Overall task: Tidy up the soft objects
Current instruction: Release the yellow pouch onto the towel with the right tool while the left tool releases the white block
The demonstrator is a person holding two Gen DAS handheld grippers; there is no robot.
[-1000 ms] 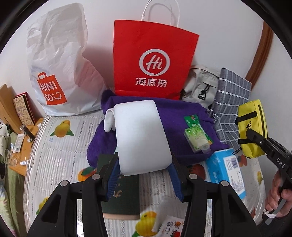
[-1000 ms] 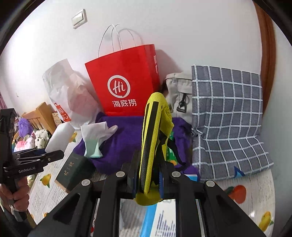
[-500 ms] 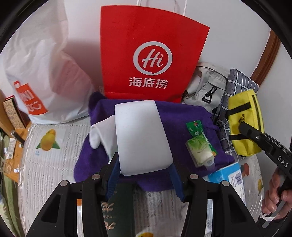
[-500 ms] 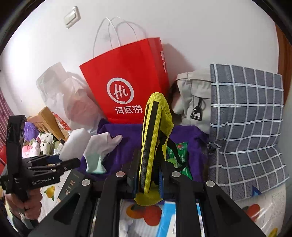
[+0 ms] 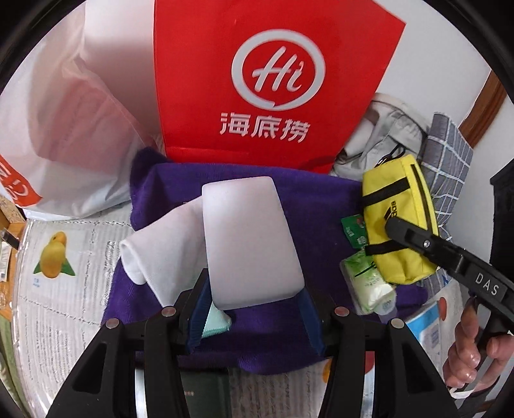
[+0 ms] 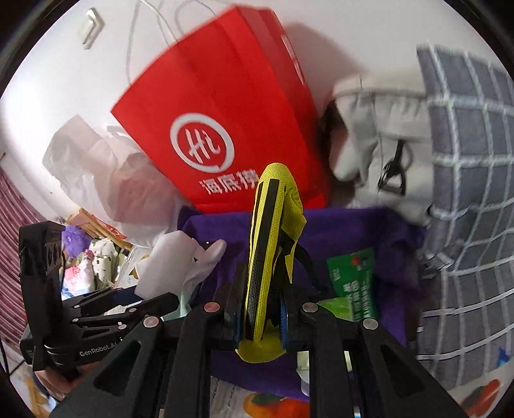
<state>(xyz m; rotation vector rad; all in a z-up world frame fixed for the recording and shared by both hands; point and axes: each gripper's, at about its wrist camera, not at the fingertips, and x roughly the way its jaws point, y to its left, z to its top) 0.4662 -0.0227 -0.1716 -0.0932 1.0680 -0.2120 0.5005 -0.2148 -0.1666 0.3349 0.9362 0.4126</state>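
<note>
A plain white wall (image 6: pixel 369 41) stands behind, carrying a light switch (image 6: pixel 91 27). Brown wooden trim (image 5: pixel 482 106) (perhaps a door frame) runs beside it.

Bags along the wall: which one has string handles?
The red paper bag with the white Hi logo; thin white string handles rise from its top. The white plastic bag, pale grey bag and grey checked bag show none.
</note>
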